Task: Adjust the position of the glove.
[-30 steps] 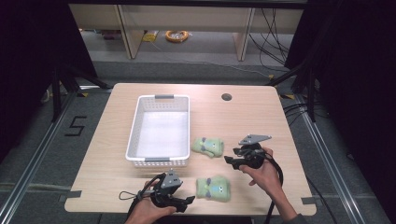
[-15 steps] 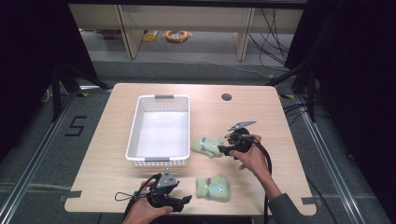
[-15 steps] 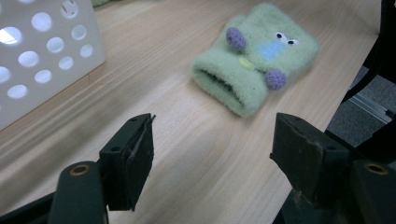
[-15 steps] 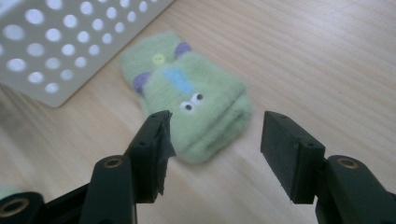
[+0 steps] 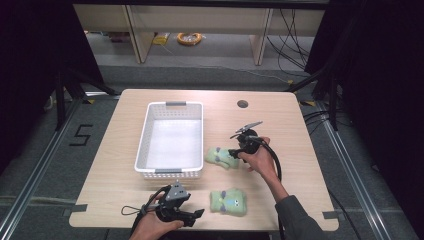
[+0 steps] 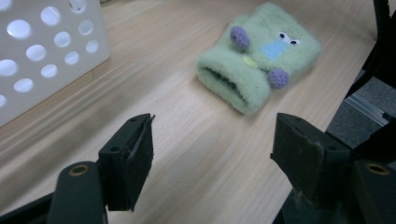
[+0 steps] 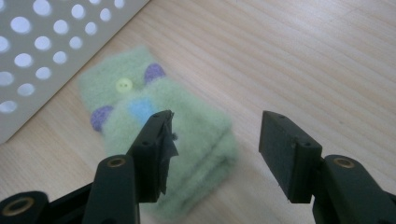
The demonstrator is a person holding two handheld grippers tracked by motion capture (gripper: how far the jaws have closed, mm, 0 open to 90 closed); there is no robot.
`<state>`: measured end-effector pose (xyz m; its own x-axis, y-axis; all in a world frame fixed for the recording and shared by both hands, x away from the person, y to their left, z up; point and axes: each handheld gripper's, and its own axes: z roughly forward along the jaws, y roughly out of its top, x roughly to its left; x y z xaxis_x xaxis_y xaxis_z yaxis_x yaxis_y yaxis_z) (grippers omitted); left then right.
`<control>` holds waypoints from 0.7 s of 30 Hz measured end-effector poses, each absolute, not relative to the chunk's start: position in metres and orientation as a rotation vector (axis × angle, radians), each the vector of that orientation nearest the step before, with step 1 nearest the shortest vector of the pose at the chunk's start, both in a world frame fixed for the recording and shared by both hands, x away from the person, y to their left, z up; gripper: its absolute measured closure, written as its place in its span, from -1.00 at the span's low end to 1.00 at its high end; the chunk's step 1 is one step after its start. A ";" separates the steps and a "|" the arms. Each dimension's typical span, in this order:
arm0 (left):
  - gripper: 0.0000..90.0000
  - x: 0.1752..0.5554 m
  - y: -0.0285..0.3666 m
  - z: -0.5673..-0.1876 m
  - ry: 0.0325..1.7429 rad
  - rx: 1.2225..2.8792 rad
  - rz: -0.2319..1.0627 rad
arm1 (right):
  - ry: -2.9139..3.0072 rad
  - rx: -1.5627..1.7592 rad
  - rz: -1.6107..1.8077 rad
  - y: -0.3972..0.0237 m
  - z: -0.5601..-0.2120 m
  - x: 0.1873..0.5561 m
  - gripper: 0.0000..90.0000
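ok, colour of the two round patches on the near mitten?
Purple, on the light green mitten; clearest in the left gripper view.

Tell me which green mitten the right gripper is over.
The mitten beside the basket, under the right gripper; the other mitten lies at the table's near edge.

Your two fuzzy green knit mittens (image 5: 222,157) (image 5: 228,201), soft cloth, matt; your basket (image 5: 144,140), white perforated plastic, slightly glossy; your table (image 5: 280,125), pale smooth wood grain; your jaws, matt black plastic
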<state>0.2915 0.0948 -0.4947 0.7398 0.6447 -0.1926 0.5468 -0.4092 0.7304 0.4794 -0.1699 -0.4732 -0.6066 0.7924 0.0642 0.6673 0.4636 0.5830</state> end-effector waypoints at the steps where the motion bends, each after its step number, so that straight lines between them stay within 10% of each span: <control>1: -0.37 0.292 0.095 -0.495 0.892 2.109 0.148 | 2.492 1.257 0.841 -0.169 -0.474 0.481 0.04; 12: -0.37 0.291 0.095 -0.493 0.873 2.112 0.156 | 2.519 1.355 0.793 -0.166 -0.486 0.486 0.15; 21: -0.37 0.292 0.096 -0.493 0.882 2.111 0.169 | 2.537 1.327 0.890 -0.167 -0.489 0.484 0.71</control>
